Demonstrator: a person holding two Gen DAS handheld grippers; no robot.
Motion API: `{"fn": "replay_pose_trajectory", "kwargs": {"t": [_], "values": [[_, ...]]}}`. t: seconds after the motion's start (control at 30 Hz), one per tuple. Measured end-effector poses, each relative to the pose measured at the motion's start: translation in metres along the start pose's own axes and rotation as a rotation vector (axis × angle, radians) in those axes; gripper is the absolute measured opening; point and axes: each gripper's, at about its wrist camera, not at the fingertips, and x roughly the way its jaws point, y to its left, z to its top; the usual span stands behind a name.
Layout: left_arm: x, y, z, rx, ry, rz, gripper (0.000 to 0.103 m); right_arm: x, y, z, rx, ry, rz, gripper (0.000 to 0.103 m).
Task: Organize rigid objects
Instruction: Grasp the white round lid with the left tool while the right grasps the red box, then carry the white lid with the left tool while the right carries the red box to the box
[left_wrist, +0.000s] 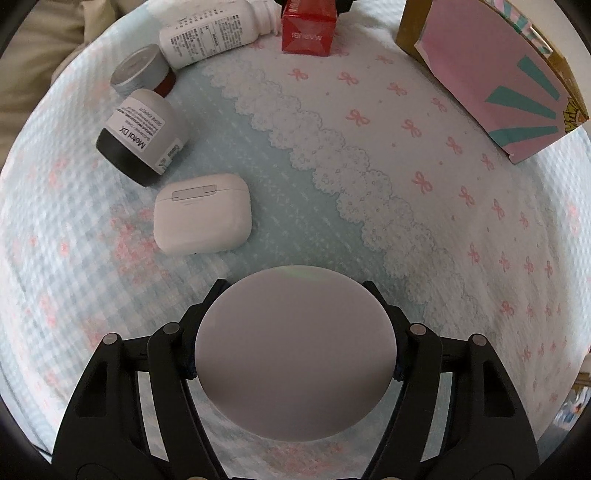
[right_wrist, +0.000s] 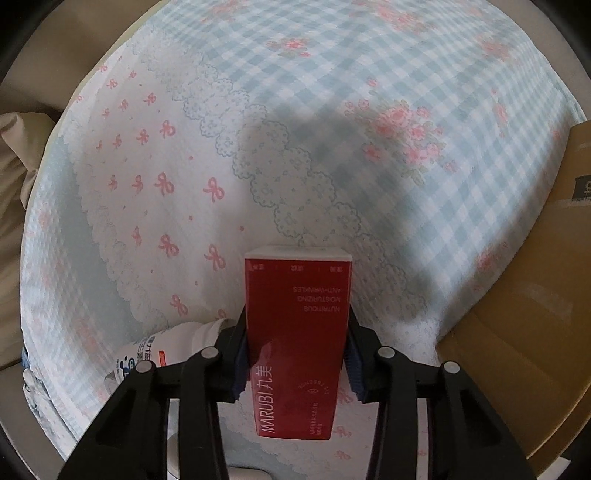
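Observation:
My left gripper (left_wrist: 295, 291) is shut on a round pale grey disc-shaped case (left_wrist: 295, 354), held above the patterned cloth (left_wrist: 369, 122). A white earbud case (left_wrist: 203, 214) lies just ahead to the left. Beyond it lie a black-and-white "Metal DX" jar (left_wrist: 142, 136), a grey-capped jar (left_wrist: 142, 70) and a white bottle (left_wrist: 218, 29) on its side. My right gripper (right_wrist: 297, 317) is shut on a red MARUBI box (right_wrist: 297, 343), which also shows at the top of the left wrist view (left_wrist: 308, 27). The white bottle (right_wrist: 166, 350) lies left of the right gripper.
A pink and teal paper bag (left_wrist: 506, 81) stands at the far right of the left wrist view. A brown cardboard box (right_wrist: 535, 314) sits at the right of the right wrist view. Beige cushions (right_wrist: 14, 177) border the cloth.

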Motion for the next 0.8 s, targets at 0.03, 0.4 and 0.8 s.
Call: {"fn": "replay_pose_trajectory", "kwargs": {"t": [0.03,0.4,0.8], "values": [[-0.001,0.001,-0.001,-0.005,0.003,-0.002,0.068,0.000,-0.001,-0.001,-0.001,0.000,0.002,0.039],[-0.044,0.039,-0.011,-0.128,-0.043,0.012,0.068,-0.040,0.005,-0.009,-0.077,-0.058,0.053,0.039],[-0.159,0.063,0.001,-0.219,-0.195,-0.011,0.068,-0.141,0.011,-0.074,-0.281,-0.140,0.130,0.039]]}}
